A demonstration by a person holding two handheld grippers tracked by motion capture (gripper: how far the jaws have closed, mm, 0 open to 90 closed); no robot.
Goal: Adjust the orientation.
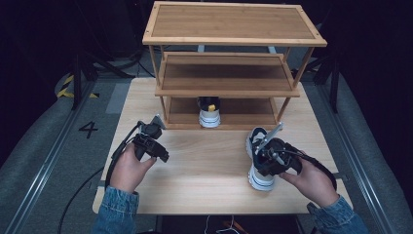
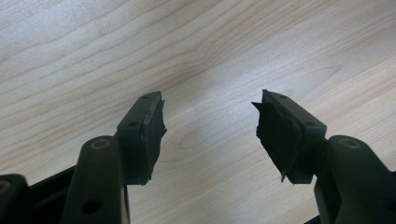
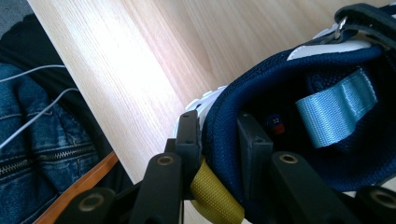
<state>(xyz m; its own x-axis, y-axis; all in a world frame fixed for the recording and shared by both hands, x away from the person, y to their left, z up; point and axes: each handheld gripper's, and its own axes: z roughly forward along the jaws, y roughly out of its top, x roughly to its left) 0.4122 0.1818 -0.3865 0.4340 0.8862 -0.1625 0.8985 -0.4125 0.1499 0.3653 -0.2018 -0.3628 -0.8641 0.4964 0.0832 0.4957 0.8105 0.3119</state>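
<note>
Centrally, at the far edge of the wooden table (image 1: 204,161): a 3-tier bamboo shelf rack (image 1: 234,36), serving as landmark. On the lowest tier of the rack, near its middle: 1 white-and-navy sneaker (image 1: 210,115) with a yellow heel tab, heel toward the person. In front of the rack and toward its right end, on the bare tabletop: a 2nd sneaker (image 1: 256,161) of the same kind, lying well apart from the 1st. Over the heel of this 2nd sneaker: right gripper (image 1: 269,157), held in the right hand (image 1: 311,180). From the right gripper view: right gripper (image 3: 218,140) with jaws narrowed on the navy heel collar of the sneaker (image 3: 299,116), 1 jaw outside, 1 inside the opening; yellow heel tab (image 3: 212,193) just below the outer jaw; pale blue tongue loop (image 3: 334,112) deeper inside. In front of the rack toward its left end: left gripper (image 1: 157,127), held in the left hand (image 1: 129,170) above the table. From the left gripper view: left gripper (image 2: 210,123) with jaws set wide apart, bare wood grain between them, nothing held. At the near edge, farthest from the rack: denim sleeves (image 1: 114,212).
</note>
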